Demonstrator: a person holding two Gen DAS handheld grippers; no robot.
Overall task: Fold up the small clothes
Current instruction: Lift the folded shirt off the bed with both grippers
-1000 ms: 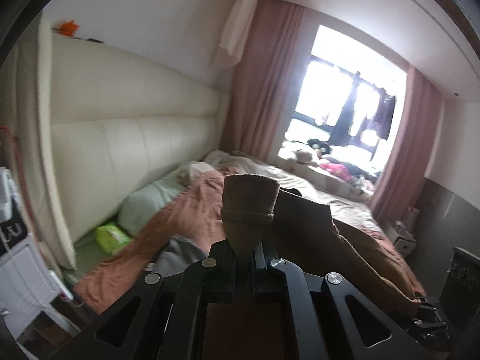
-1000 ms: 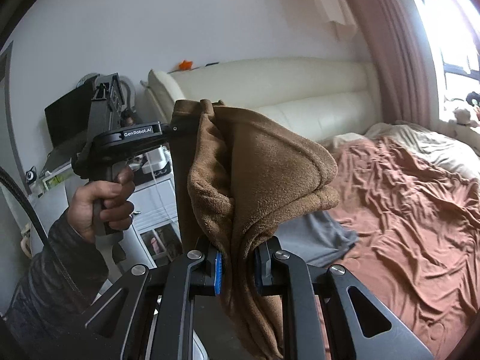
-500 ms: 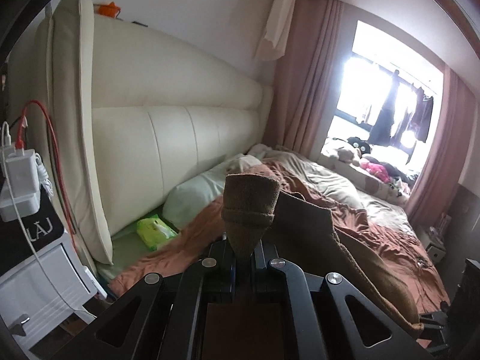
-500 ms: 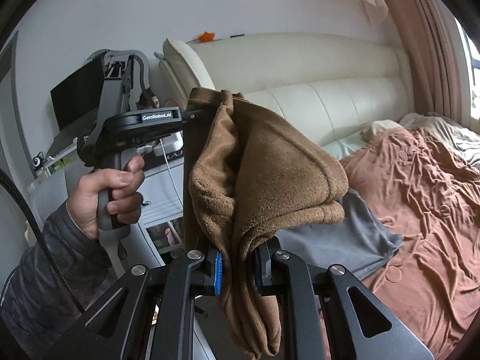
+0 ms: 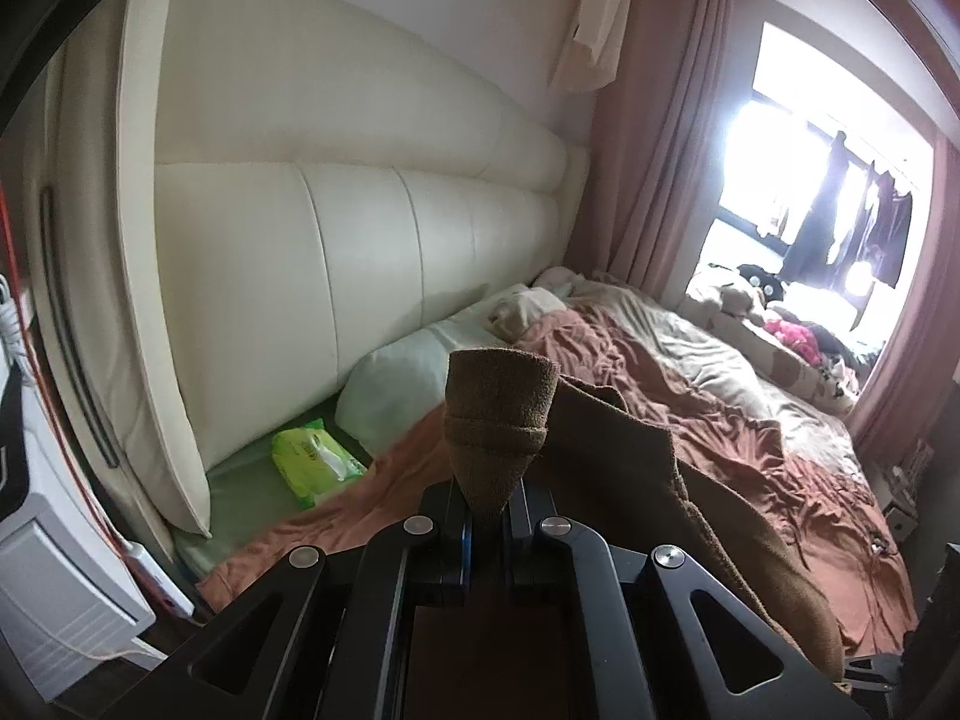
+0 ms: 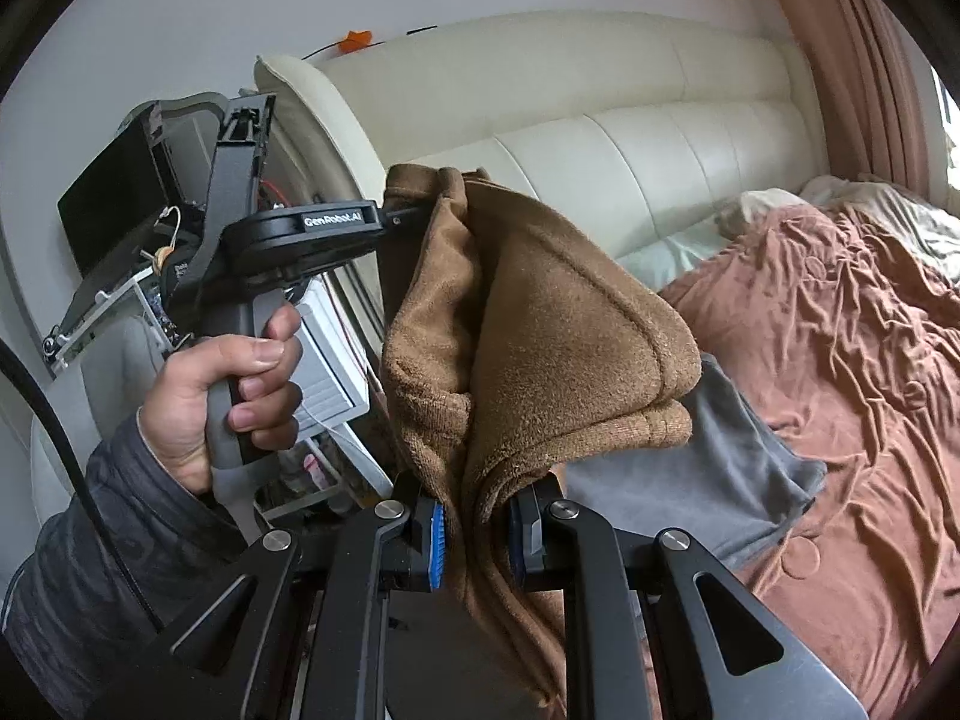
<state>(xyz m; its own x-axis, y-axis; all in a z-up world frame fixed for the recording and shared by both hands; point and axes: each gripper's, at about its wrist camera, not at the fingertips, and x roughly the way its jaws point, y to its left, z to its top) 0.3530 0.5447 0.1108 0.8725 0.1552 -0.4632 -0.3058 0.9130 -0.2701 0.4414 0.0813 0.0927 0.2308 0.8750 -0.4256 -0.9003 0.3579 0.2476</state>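
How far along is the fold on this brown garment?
Done: the brown garment is lifted off the bed, doubled over. In hand: both tongs, left and right, are shut on it, holding it in the air. Left: laying it down, finishing the fold. A grey cloth lies on the bed.

left gripper (image 5: pixel 487 507) clamped on fuzzy brown garment (image 5: pixel 606 450), cuff poking up between fingers, rumpled rust-brown bedsheet (image 5: pixel 798 456) beyond, cream padded headboard (image 5: pixel 336 240), green wipes pack (image 5: pixel 312 459) by pale pillow (image 5: pixel 402 384)
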